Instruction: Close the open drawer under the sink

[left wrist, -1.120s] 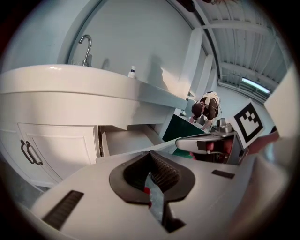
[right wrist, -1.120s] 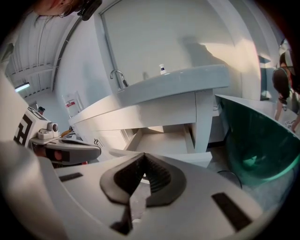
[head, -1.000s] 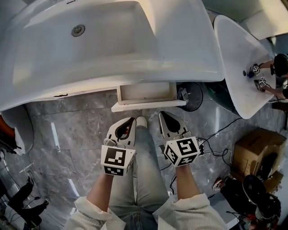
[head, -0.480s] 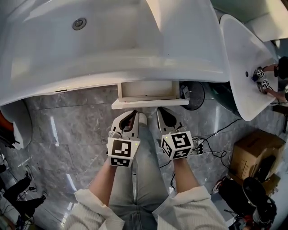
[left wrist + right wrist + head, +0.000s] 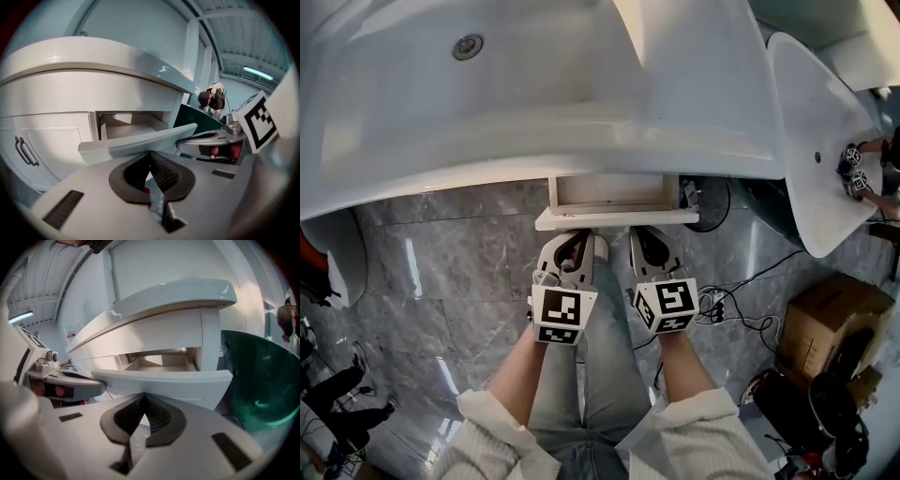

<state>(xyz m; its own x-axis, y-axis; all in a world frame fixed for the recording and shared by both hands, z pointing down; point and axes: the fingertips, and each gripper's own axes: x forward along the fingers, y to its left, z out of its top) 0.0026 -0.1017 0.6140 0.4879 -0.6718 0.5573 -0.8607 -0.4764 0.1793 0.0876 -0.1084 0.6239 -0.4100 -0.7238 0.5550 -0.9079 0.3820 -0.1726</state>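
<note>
A white drawer [image 5: 614, 217] stands open under the big white sink [image 5: 534, 94], its empty inside showing from above. My left gripper [image 5: 574, 236] is shut, its tips right at the drawer front [image 5: 140, 142] on the left. My right gripper [image 5: 641, 232] is shut too, its tips at the drawer front [image 5: 164, 377] on the right. Whether either tip touches the panel I cannot tell. Both grippers sit side by side, holding nothing.
A white cabinet door with a dark handle [image 5: 23, 151] is left of the drawer. A second white basin [image 5: 816, 131] and a dark green wall [image 5: 258, 380] stand to the right. Cables [image 5: 741, 305] and a cardboard box [image 5: 830, 319] lie on the grey marble floor.
Both grippers have moved forward from about a hand's length short of the drawer to its front edge. The drawer looks equally open.
</note>
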